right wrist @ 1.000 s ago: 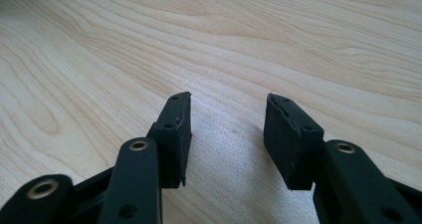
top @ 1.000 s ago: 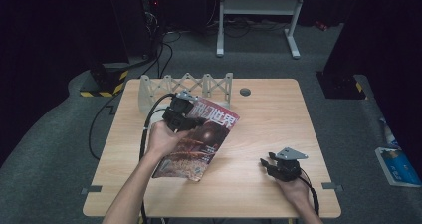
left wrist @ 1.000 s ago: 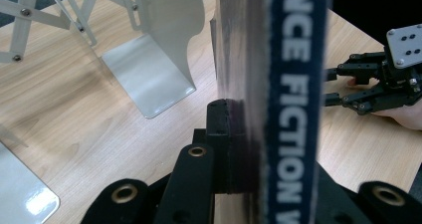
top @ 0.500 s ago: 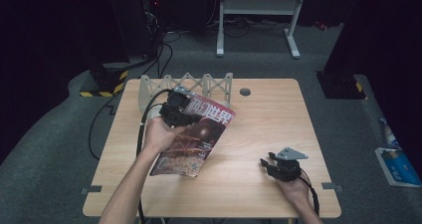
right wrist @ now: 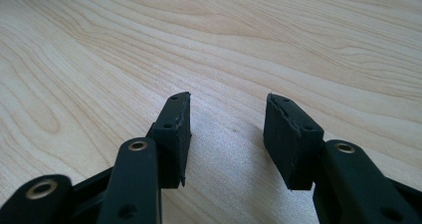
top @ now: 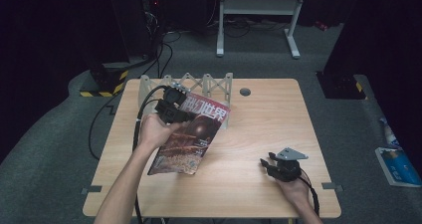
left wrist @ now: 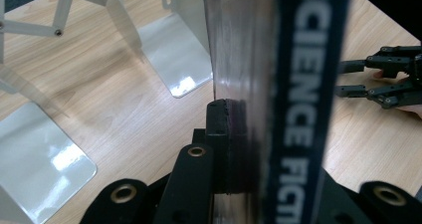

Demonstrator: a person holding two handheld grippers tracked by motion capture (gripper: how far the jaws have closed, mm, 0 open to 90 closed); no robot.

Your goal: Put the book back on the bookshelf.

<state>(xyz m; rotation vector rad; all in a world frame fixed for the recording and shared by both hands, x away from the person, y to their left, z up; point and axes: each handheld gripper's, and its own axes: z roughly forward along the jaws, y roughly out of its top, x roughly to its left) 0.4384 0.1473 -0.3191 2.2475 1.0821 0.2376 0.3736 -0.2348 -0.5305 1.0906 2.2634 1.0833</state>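
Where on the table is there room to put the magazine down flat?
Bare wood lies between the magazine and the right gripper, and along the table's right side past the small grey disc. It is crowded at the back left, where the folding rack stands.

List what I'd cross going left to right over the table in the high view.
Left gripper clamped on the magazine → small round grommet in the table → right gripper, jaws open on the bare wood. The folding rack behind the magazine overlaps it, so I leave it out.
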